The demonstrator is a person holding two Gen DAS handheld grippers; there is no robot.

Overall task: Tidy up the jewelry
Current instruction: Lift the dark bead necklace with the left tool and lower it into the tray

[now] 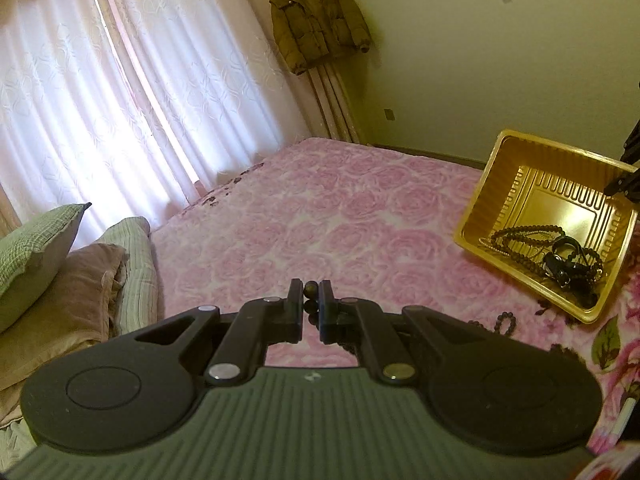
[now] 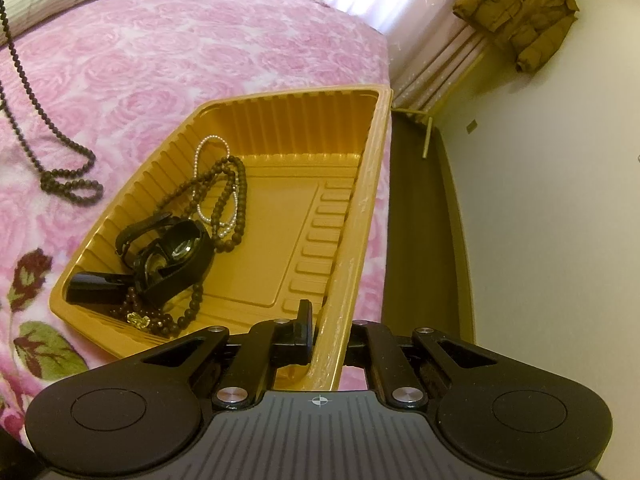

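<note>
My left gripper [image 1: 310, 300] is shut on a long dark bead necklace [image 1: 310, 289] and holds it above the pink bed. Its strand [image 2: 24, 80] hangs from the upper left of the right wrist view, and its end is piled on the bedspread [image 2: 68, 186]. To the right lies a gold plastic tray [image 1: 500, 168]. My right gripper [image 2: 325, 332] is shut on the tray's near right wall [image 2: 376, 152], with one finger [image 2: 306, 320] inside and the other hidden outside. The tray holds a black watch [image 2: 176, 256], dark bead strings [image 2: 236, 200], a pearl strand [image 2: 200, 196] and a black clip [image 2: 94, 286].
A pink rose-patterned bedspread [image 1: 320, 216] covers the bed. Pillows [image 1: 60, 272] are stacked at its left. Curtains [image 1: 120, 100] hang behind, and a brown jacket [image 1: 316, 20] hangs in the corner. The bed's dark edge [image 2: 424, 220] runs just right of the tray.
</note>
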